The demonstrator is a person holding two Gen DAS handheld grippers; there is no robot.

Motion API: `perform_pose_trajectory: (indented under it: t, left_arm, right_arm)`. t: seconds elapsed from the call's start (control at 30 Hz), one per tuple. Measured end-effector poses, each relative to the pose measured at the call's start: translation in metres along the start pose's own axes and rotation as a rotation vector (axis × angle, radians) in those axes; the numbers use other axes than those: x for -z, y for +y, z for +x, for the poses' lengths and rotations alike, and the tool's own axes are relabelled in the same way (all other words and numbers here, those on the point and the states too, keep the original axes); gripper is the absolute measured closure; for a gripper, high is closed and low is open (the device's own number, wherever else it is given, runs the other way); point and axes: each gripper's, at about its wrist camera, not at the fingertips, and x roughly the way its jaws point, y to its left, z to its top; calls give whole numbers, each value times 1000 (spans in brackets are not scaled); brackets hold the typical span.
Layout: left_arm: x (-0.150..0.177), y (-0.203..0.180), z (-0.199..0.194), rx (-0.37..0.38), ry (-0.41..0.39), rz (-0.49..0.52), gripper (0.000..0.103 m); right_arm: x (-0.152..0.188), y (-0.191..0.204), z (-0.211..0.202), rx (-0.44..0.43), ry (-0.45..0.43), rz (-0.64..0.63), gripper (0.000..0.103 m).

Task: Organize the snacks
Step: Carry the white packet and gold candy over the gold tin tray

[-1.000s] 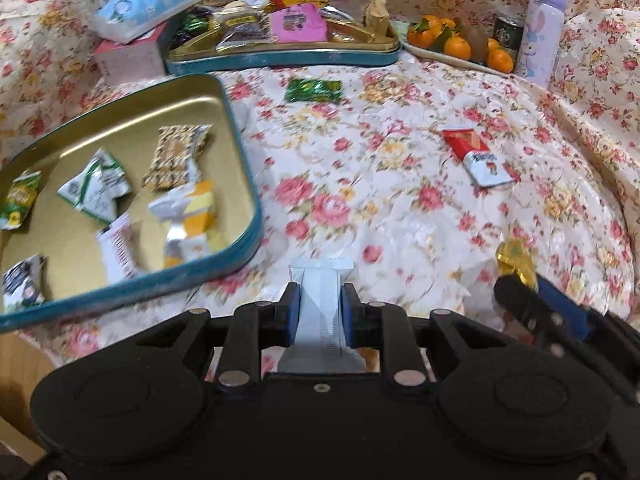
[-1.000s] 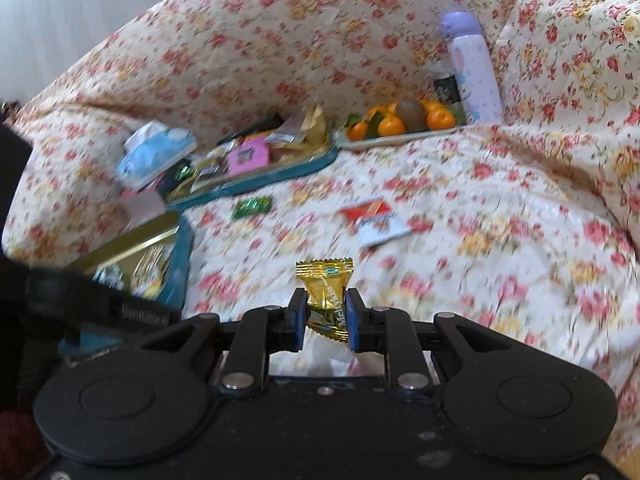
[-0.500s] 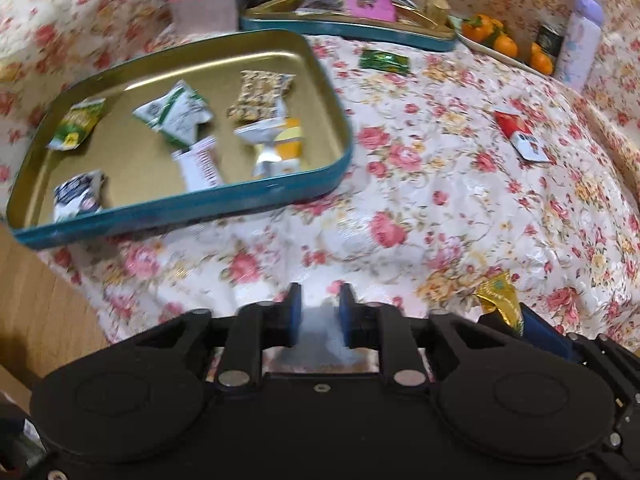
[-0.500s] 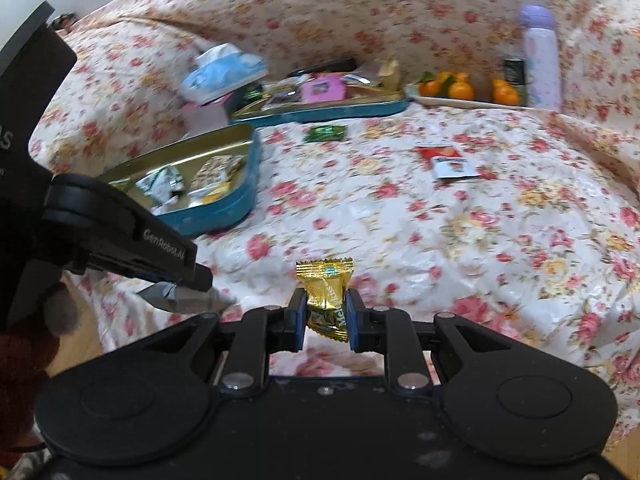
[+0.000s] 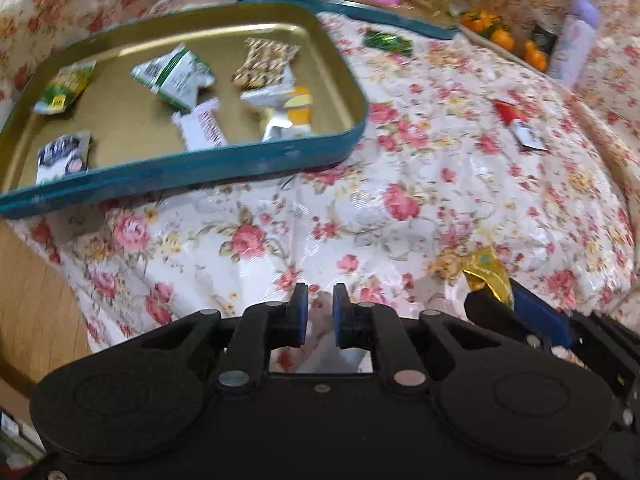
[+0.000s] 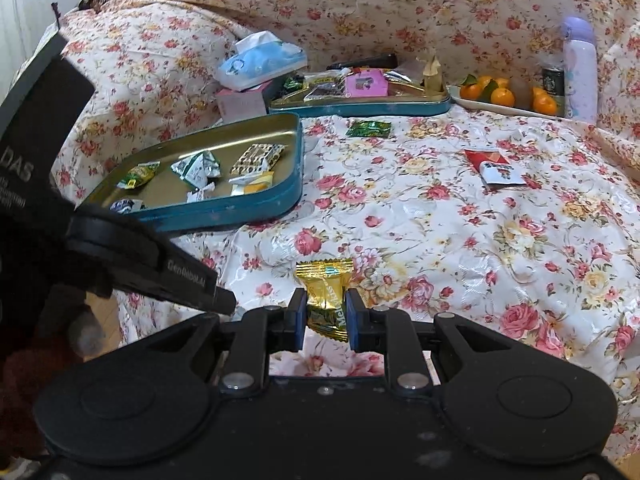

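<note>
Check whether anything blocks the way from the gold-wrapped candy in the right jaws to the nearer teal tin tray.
Only the left gripper juts in beside the gold-wrapped candy; otherwise bare floral cloth reaches the teal tin tray.

Left tongs [image 5: 320, 300] angled steeply down, blue pads drawn close with only narrow slit between, nothing visibly gripped. Right tongs [image 6: 326, 306] tilted down less steeply, pads clamped on gold candy wrapper [image 6: 326, 292], wrapper top sticking up above fingertips. Two tools near each other: right tongs' tip shows at lower right of left view, left tool's black body at left of right view.
</note>
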Motion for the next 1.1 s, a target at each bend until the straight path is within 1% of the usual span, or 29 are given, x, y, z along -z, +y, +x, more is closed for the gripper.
perform_pose_trajectory:
  t: [0.1,0.2,0.23,0.3,0.4,0.5,0.63,0.67,0.73,0.83,0.97,1.1]
  left_arm:
    - [5,-4,-6,25,-24,118,77]
    - [11,-7,-8,54,-4,246,76]
    - [13,-8,-8,55,0,278,75]
    - [19,-11,-9,42,-1,352,69]
    - [25,-15,-8,32,-6,417,67]
    - [27,-18,-10,33,-8,439,67]
    - [27,-18,-14,68,-2,435,67]
    - [28,-20,-13,63,3,447,66]
    - [32,-24,-9,29,10,487,66]
    - [36,-28,-2,3,26,514,66]
    - [38,-30,4,-1,45,520,66]
    - [37,-29,11,6,60,487,66]
  right_arm:
    - [-1,-4,-2,3,-5,3,81]
    - [-2,-7,-5,2,-16,4,81]
    - [-3,-8,-6,2,-19,6,81]
    - [-3,-11,-8,0,-25,16,81]
    - [-3,-13,-7,-7,-25,33,81]
    - [-2,-12,-6,-10,-23,36,81]
    - [-2,-12,-7,-14,-26,38,81]
    - [-2,-12,-8,-14,-26,40,81]
    - [-2,-13,-7,-15,-23,44,81]
    - [-3,-14,-6,-14,-22,41,81]
    - [-3,-13,-6,-18,-21,42,81]
    - [-3,-13,-4,-17,-17,38,81]
